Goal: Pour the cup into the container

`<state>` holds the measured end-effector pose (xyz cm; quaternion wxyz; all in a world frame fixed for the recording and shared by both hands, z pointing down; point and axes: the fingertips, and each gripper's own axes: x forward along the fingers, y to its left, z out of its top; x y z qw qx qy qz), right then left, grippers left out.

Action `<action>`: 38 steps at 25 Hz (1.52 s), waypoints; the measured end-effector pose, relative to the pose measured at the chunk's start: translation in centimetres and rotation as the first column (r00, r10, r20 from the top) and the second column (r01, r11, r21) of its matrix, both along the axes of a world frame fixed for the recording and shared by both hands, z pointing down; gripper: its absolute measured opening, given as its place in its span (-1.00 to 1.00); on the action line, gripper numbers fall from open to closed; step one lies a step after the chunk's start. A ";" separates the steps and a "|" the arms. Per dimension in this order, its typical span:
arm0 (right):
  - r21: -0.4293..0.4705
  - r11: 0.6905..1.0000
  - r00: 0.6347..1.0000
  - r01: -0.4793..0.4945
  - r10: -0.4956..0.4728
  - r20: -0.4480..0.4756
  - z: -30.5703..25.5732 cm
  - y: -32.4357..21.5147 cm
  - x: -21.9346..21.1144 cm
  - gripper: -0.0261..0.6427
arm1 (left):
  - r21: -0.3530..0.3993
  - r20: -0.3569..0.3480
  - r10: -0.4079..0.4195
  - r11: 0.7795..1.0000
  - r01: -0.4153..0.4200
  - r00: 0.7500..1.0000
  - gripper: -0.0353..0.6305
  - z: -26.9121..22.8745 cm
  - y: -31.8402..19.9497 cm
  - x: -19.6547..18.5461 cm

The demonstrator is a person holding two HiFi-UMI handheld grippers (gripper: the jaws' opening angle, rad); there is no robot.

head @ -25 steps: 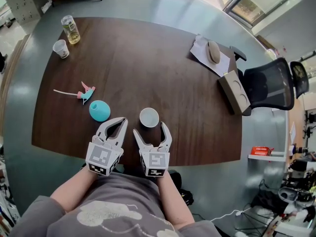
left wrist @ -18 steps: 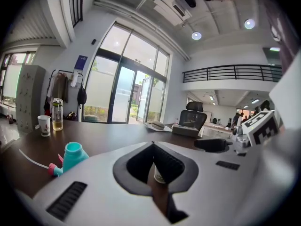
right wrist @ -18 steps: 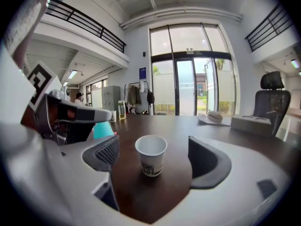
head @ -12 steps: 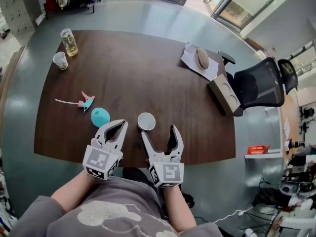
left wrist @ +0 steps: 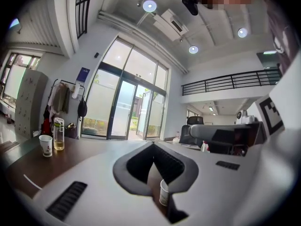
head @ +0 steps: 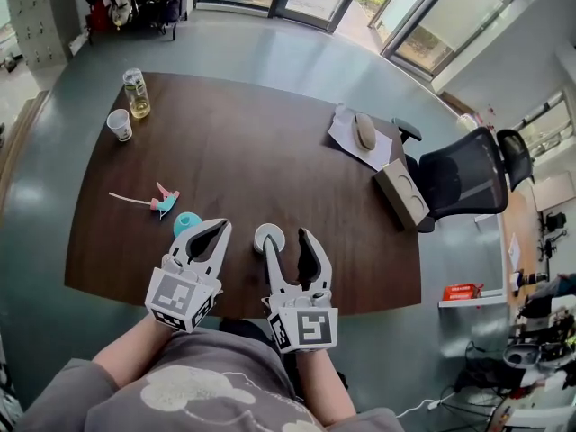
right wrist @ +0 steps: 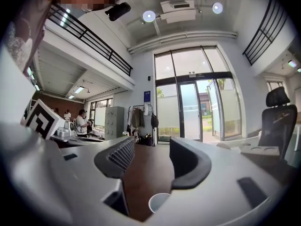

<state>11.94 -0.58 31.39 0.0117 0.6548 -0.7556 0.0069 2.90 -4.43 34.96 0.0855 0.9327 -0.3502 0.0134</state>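
Teal and rounded, a small teal container (head: 186, 222) sits on the dark wooden tabletop (head: 270, 151). It is just left of the left hand-held gripper (head: 214, 232) and is partly hidden behind that jaw.

The left hand-held gripper is held above the tabletop. Its two tips are together and nothing is clamped between them.

Just right of those tips, between the two hand-held grippers, a white cup (head: 264, 235) stands upright on the tabletop. Neither hand-held gripper touches it, and we cannot tell whether it holds anything.

The right hand-held gripper (head: 288, 239) hovers over the near edge of the tabletop. Its jaws are about half apart and have just been closing. Nothing is between them. In its own view the cup shows below the jaws, down on the wood.

We judge that no pouring is under way now, since the cup is upright and free and stands near the container. This scene fits two stages. The cup may be waiting to be picked up and tipped into the container, or it may have been set back down after being emptied. We see no spill on the tabletop near either hand-held gripper.
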 end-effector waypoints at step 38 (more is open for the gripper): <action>-0.154 0.975 0.986 0.158 -0.164 -0.028 3.4 -4.2 -8.4 -0.96 | 0.018 -0.040 -0.130 0.991 0.131 0.991 -0.87 -1.4 -2.0 -7.5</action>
